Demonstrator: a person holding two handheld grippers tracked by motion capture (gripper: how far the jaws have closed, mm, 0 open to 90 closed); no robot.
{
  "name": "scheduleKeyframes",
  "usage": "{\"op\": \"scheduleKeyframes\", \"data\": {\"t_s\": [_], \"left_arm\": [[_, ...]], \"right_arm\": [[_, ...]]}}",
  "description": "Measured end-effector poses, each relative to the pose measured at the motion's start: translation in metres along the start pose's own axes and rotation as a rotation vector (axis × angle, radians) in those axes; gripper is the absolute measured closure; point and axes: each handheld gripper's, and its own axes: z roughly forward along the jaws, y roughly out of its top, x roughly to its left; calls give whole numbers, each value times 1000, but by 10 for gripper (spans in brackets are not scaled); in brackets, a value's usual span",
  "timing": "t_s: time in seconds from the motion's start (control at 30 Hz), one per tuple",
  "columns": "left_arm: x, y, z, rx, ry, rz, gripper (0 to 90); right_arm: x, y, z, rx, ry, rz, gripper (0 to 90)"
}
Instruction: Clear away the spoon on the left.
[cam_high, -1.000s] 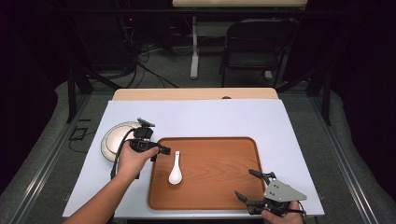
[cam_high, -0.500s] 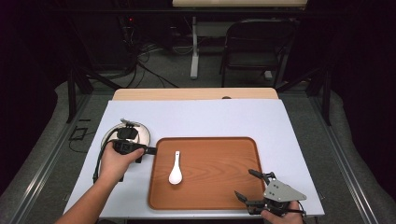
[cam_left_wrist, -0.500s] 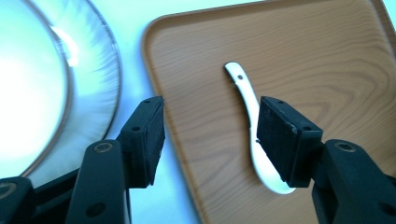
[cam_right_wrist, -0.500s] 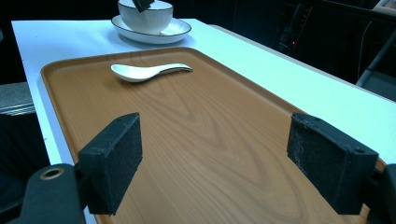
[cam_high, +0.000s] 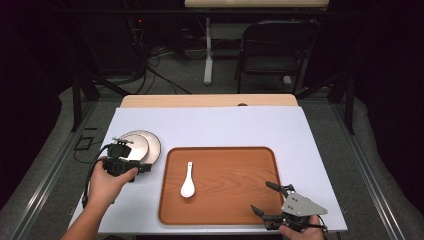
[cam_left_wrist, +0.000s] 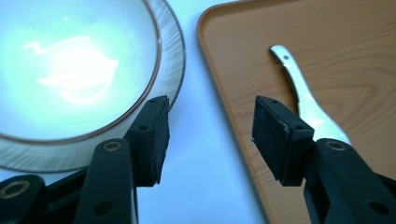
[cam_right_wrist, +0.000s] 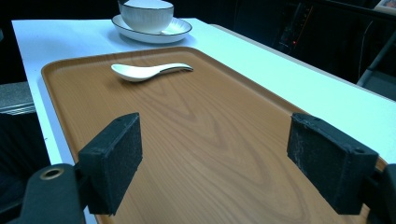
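- Left gripper (cam_high: 131, 150) hovers over the near rim of the bowl (cam_left_wrist: 70, 65) on its saucer (cam_high: 150, 145), jaws spread, gripping nothing
- Right gripper (cam_high: 267, 197) at the wooden tray (cam_high: 240, 170) corner, jaws spread wide, empty
- White spoon (cam_high: 188, 181) lies on the tray's left part, on the white tabletop (cam_high: 225, 125)

Dark lab, floor cables (cam_high: 165, 70), folding chair (cam_high: 272, 50)

Your left gripper (cam_high: 121, 159) is black with a black cable (cam_high: 91, 176) looping off it. Your right gripper (cam_high: 268, 200) carries a grey 3-cornered plate (cam_high: 301, 205). Each has 2 black jaws with brass-coloured screws (cam_left_wrist: 112, 146).
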Motion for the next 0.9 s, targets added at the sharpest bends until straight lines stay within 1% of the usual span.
{"op": "scheduleKeyframes", "data": {"t_s": [0.07, 0.17, 0.3, 0.37, 0.43, 0.6, 0.73, 0.77, 0.83, 0.87, 0.9], "left_arm": [[3, -6, 0, -4, -1, -3, 485], [8, -15, 1, -15, 16, -4, 492], [14, -25, 2, -23, 39, -28, 484], [16, -30, 4, -21, 48, -32, 481], [18, -35, 6, -29, 54, -36, 476], [23, -46, 9, -44, 55, -51, 472], [27, -55, 11, -54, 65, -81, 453], [27, -55, 11, -54, 65, -81, 452], [28, -58, 12, -68, 60, -87, 449], [27, -62, 12, -85, 60, -87, 446], [27, -62, 12, -85, 60, -87, 444]], "right_arm": [[0, 0, 0, 0, 1, 0, 176], [0, 0, 0, 0, 0, -1, 176], [0, 0, 1, 1, 1, -3, 176], [0, 0, 1, 1, 0, -1, 176], [0, 0, 1, 2, 0, -1, 176], [0, 0, 1, 2, 0, -1, 176], [0, 0, 0, 2, -1, -3, 176], [0, 0, 0, 2, -1, -3, 176], [0, 0, 0, 1, -1, -2, 176], [0, 0, 0, 2, -1, 0, 176], [0, 0, 0, 2, -1, 0, 176]]}}
